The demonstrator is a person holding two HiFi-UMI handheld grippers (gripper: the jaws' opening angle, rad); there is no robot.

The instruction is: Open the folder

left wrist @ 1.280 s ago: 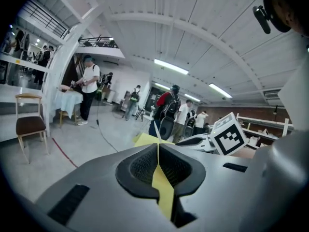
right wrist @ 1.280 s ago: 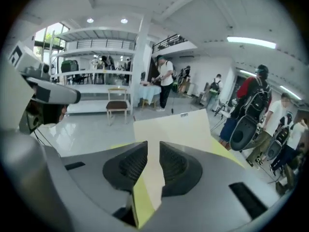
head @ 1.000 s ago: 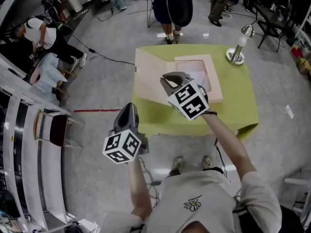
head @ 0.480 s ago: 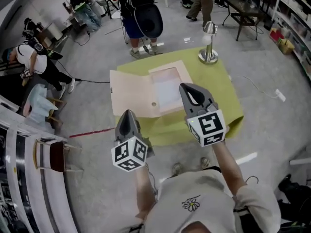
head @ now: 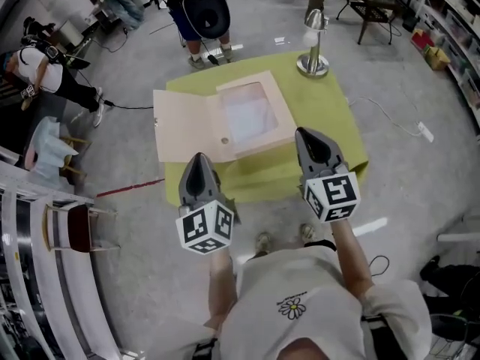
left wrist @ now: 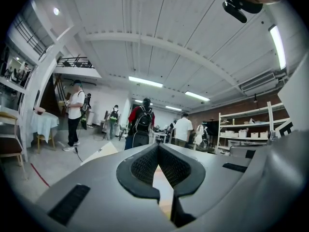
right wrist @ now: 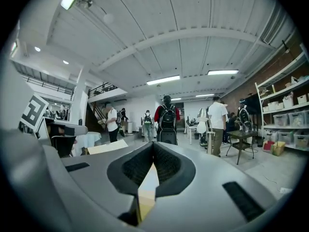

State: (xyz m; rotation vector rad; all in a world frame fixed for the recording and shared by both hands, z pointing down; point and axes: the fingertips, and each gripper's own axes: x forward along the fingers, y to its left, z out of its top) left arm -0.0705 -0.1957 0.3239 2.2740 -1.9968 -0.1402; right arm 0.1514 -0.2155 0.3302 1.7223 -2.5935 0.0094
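Note:
The beige folder (head: 225, 118) lies open on the green table (head: 341, 133). Its cover flap (head: 187, 130) is spread flat to the left, and white paper shows in the framed right half (head: 251, 111). My left gripper (head: 197, 160) is shut and empty, level, just off the table's near edge below the flap. My right gripper (head: 307, 135) is also shut and empty, over the table's near right part beside the folder. In the left gripper view (left wrist: 158, 147) and the right gripper view (right wrist: 153, 144) the jaws meet, with only a beige strip of folder seen past them.
A silver desk lamp (head: 312, 42) stands at the table's far right corner. A person with a black backpack (head: 201, 10) stands just beyond the table, others further back. A chair (head: 75, 223) stands at left, shelves (head: 454, 43) at right, and a cable (head: 390, 122) lies on the floor.
Both grippers drew back from the folder toward me. The right one came off the opened folder to the table's near right and its jaws closed. The folder stays open.

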